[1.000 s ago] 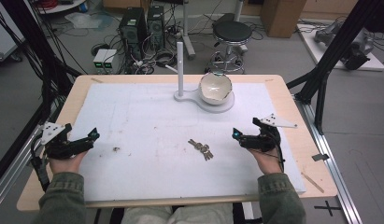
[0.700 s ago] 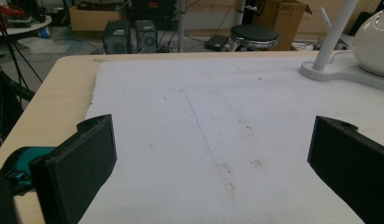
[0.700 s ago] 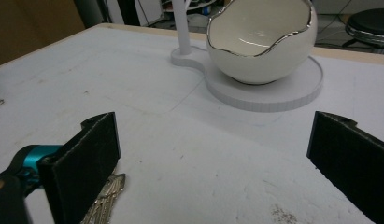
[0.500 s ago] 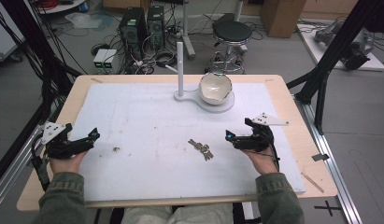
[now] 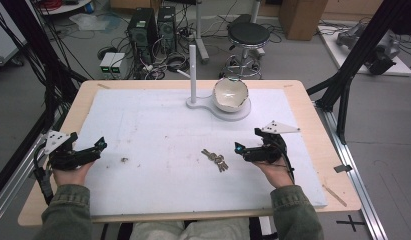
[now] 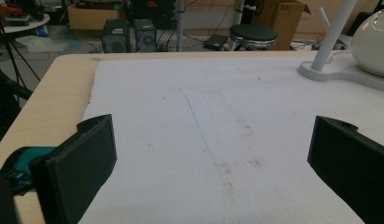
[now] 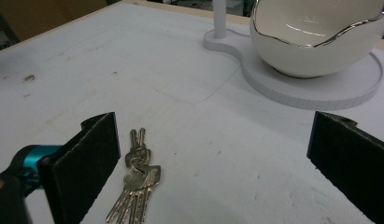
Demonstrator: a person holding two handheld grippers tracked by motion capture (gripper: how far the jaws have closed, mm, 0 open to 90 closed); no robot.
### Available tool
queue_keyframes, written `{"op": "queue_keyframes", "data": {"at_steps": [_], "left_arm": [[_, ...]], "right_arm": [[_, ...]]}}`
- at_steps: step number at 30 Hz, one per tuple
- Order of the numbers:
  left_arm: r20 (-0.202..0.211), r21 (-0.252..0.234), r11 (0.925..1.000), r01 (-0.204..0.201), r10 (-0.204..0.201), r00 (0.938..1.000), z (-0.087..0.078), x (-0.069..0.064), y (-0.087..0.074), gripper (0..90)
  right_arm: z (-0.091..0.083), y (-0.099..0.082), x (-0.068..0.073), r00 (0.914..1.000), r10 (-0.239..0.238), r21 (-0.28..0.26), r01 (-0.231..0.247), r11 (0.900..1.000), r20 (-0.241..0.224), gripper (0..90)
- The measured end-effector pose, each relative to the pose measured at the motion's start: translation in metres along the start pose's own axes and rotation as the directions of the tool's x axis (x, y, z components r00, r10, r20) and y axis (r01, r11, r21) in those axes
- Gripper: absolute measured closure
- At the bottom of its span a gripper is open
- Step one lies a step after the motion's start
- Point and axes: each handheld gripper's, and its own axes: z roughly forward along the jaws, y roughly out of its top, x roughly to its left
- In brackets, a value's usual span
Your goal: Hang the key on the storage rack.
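Note:
A bunch of brass keys lies flat on the white mat, a little in front of the centre. My right gripper hovers just to the right of the keys, jaws wide open and pointing at them, with nothing held. A white egg-shaped bowl sits on a white stand with an upright post at the back centre. My left gripper rests at the mat's left edge, open and empty, facing the bare mat.
The mat covers a wooden table. A small dark speck lies on the mat near the left gripper. A stool, computer towers and cables stand on the floor beyond the table.
My right gripper has moved left toward the keys. The left gripper has barely moved.

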Motion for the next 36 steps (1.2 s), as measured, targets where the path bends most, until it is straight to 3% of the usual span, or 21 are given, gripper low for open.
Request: {"op": "queue_keyframes", "data": {"at_steps": [7,19,22,25,36], "left_arm": [[-0.002,0.001,1.0000,-0.004,0.004,1.0000,-0.001,-0.001,0.000,1.7],[-0.003,0.007,0.9999,-0.011,0.011,0.9999,0.000,-0.002,0.000,1.7],[-0.004,0.007,0.9999,-0.009,0.009,1.0000,0.000,-0.001,0.000,1.7],[-0.003,0.008,0.9999,-0.010,0.010,0.9999,-0.001,-0.001,0.000,1.7],[-0.004,0.006,1.0000,-0.008,0.008,1.0000,0.000,-0.001,0.000,1.7]], "right_arm": [[0.005,0.007,0.006,0.9995,-0.032,0.060,0.031,0.9977,0.004,1.6],[0.025,0.026,0.017,0.9967,-0.062,0.145,0.069,0.9870,-0.051,1.6],[0.033,0.032,0.021,0.9950,-0.079,0.171,0.089,0.9813,-0.062,1.6],[0.045,0.037,0.026,0.9930,-0.091,0.225,0.106,0.9686,-0.074,1.6],[0.061,0.044,0.037,0.9850,-0.123,0.285,0.153,0.9461,-0.122,1.7]]}}
